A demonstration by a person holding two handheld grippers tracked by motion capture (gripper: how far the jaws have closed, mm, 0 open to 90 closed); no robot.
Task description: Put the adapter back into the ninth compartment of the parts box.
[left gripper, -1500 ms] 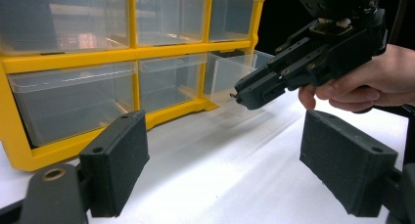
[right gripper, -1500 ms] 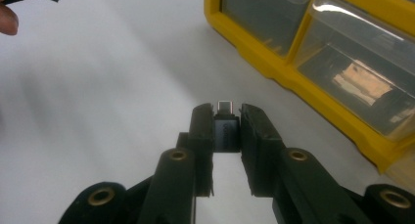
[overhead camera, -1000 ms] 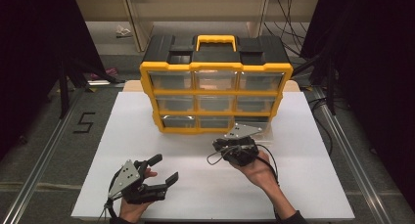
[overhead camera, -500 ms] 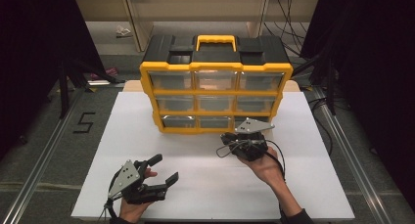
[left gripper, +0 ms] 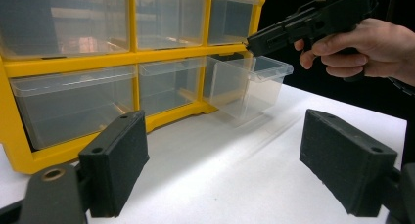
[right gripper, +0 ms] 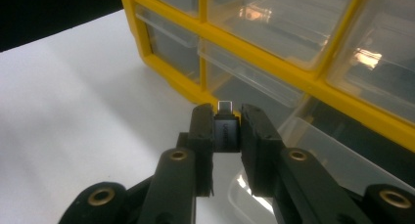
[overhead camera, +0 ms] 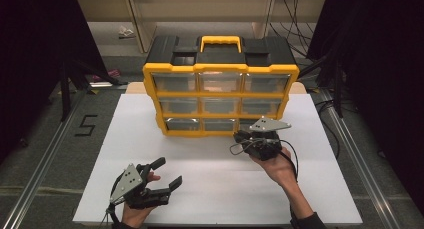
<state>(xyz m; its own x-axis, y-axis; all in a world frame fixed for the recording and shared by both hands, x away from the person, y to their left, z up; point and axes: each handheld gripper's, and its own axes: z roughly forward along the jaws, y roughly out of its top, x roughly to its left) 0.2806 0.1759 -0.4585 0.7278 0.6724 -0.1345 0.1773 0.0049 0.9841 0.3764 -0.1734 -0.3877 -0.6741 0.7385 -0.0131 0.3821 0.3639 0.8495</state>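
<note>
A yellow-framed organizer (overhead camera: 220,96) with clear drawers and a black top stands at the back of the white table (overhead camera: 210,189). Its bottom right drawer (left gripper: 249,84) is pulled out. My right gripper (overhead camera: 240,138) hovers just in front of that drawer, by the organizer's lower right. It is shut on a small black adapter (right gripper: 226,133) whose metal plug sticks out past the fingertips. The same right gripper (left gripper: 252,42) hangs over the open drawer's rim in the left gripper view. My left gripper (overhead camera: 169,173) rests open near the table's front left, with nothing between its pads (left gripper: 117,155).
The open drawer (right gripper: 333,150) lies just below and right of the held adapter. Metal rails (overhead camera: 45,154) run along both sides of the table. Dark stands and cables sit at the right (overhead camera: 330,74). A "5" (overhead camera: 86,125) is marked on the floor at left.
My right gripper has moved to the right and closer to the organizer's bottom right drawer, still holding the adapter. The left gripper has stayed where it was.
</note>
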